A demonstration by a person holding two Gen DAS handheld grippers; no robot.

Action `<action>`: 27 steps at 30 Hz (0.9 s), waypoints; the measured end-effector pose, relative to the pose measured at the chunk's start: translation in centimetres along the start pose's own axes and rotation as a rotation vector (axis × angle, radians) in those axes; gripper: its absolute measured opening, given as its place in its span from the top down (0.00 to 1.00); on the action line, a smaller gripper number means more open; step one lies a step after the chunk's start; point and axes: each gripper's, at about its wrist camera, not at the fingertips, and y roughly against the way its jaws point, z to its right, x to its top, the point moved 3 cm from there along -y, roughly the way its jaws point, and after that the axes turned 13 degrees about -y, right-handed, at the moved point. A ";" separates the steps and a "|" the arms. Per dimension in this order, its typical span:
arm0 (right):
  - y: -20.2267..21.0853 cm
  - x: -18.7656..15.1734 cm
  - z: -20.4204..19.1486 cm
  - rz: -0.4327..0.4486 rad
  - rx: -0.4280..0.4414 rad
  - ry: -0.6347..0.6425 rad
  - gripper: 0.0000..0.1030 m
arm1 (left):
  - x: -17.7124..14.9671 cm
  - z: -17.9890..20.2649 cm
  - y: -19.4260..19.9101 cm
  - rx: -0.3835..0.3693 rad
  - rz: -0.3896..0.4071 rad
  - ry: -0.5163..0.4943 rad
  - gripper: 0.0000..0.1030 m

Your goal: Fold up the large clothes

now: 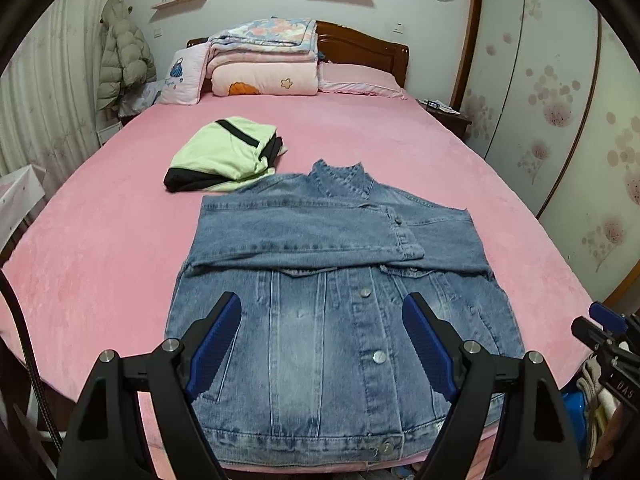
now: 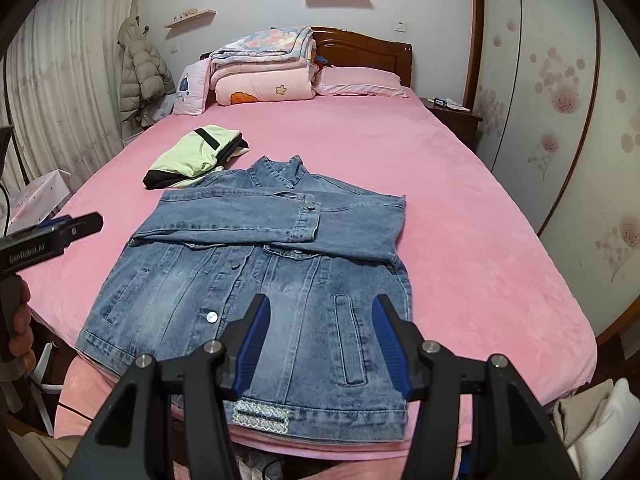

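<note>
Both grippers, left [image 1: 322, 344] and right [image 2: 320, 344], hover apart and empty above denim jacket [image 1: 340, 320] near hem; uneven pinch could spill crossed sleeves [image 1: 304, 232].

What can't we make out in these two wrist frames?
- Denim jacket hem, left wrist view: its corners are covered by the left gripper fingers.
- Jacket patch, right wrist view: lettering too small to read.
- Green garment: folded, type unclear.
- Items below the bed edge: cut off in both views.
</note>
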 end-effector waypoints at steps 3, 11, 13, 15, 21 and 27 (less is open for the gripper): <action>-0.1 -0.6 -0.1 0.009 -0.010 0.000 0.48 | -1.2 -0.3 -0.2 -0.002 0.002 0.003 0.21; -0.4 -2.5 0.1 0.014 0.011 -0.026 0.48 | -5.1 -1.7 -1.3 0.024 -0.040 -0.039 0.21; -0.3 -3.2 0.4 0.007 0.025 -0.028 0.48 | -6.0 -2.5 -1.6 0.019 -0.064 -0.019 0.21; -0.2 -4.0 0.8 0.001 0.034 -0.022 0.48 | -6.9 -3.5 -2.0 0.004 -0.088 0.010 0.21; -1.8 -6.8 3.1 -0.059 0.001 0.000 0.39 | -11.3 -6.6 -4.2 -0.020 -0.194 0.100 0.21; -5.5 -8.8 7.2 -0.186 -0.005 -0.132 0.39 | -15.7 -8.6 -6.4 -0.013 -0.278 0.137 0.21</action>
